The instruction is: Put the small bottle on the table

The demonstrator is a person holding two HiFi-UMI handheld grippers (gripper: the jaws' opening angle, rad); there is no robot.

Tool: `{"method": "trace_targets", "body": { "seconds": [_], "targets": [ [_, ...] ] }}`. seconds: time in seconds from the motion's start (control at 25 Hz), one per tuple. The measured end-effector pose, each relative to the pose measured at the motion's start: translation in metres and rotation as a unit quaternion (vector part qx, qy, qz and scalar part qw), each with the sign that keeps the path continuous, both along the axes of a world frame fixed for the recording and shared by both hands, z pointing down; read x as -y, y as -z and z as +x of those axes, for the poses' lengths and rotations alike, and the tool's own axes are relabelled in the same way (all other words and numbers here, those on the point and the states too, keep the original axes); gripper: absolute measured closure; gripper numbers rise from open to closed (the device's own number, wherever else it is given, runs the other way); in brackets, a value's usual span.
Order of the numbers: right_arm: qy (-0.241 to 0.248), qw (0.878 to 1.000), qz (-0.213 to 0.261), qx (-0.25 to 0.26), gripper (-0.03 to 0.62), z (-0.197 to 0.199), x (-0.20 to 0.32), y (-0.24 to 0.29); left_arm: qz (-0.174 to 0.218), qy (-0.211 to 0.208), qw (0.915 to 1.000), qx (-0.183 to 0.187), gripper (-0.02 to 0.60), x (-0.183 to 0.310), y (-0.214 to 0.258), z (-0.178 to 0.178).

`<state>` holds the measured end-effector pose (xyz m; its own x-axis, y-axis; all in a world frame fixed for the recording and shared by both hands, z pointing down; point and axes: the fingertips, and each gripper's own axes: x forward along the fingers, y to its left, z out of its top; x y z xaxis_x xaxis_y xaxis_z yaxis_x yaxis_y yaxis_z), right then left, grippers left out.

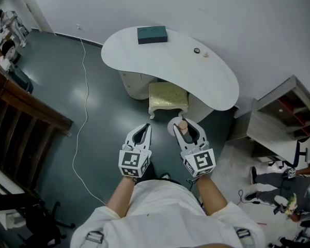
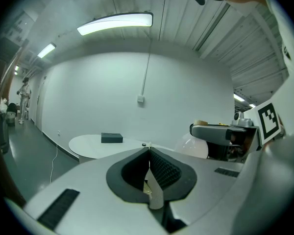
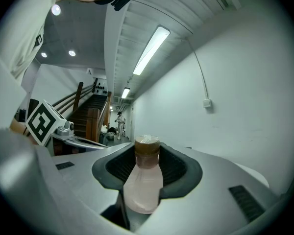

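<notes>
One small bottle [image 3: 144, 180] stands upright, clamped in the right gripper [image 1: 185, 128], the table [image 1: 186, 71] well ahead of it, while the left gripper [image 1: 143, 129] is clenched on nothing.

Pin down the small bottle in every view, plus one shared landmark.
Head view: small bottle lower centre, in the right hand-held gripper.
Left gripper view: small bottle right of centre.
Right gripper view: small bottle dead centre, between the jaws.
Landmark: cabled wall box, both gripper views.
</notes>
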<state>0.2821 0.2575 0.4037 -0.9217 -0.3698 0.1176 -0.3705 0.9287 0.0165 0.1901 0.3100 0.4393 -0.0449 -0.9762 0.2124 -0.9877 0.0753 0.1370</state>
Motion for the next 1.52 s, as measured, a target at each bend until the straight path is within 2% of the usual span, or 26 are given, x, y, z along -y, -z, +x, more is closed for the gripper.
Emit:
{"method": "trace_targets", "body": {
  "seconds": [0.4, 0.72, 1.08, 1.32, 1.52],
  "targets": [
    [-0.038, 0.999, 0.0, 0.02, 0.454, -0.086, 0.069, 0.007, -0.002, -0.034, 0.9994, 0.004, 0.561, 0.072, 0.001, -0.094],
    [-0.08, 0.996, -0.002, 0.027, 0.454, -0.147, 0.111, 0.003, -0.006, -0.088, 0.996, 0.012, 0.561, 0.115, 0.0, -0.156],
    [-0.092, 0.995, -0.023, 0.021, 0.454, -0.187, 0.17, -0.008, -0.017, -0.094, 0.9954, -0.007, 0.561, 0.173, -0.013, -0.195],
    [-0.077, 0.996, -0.036, 0.027, 0.454, -0.212, 0.226, -0.02, -0.029, -0.088, 0.9957, 0.002, 0.561, 0.231, -0.023, -0.219],
    [-0.073, 0.996, -0.037, 0.028, 0.454, -0.224, 0.279, -0.025, -0.05, -0.099, 0.9937, 0.011, 0.561, 0.288, -0.028, -0.231]
  ]
}}
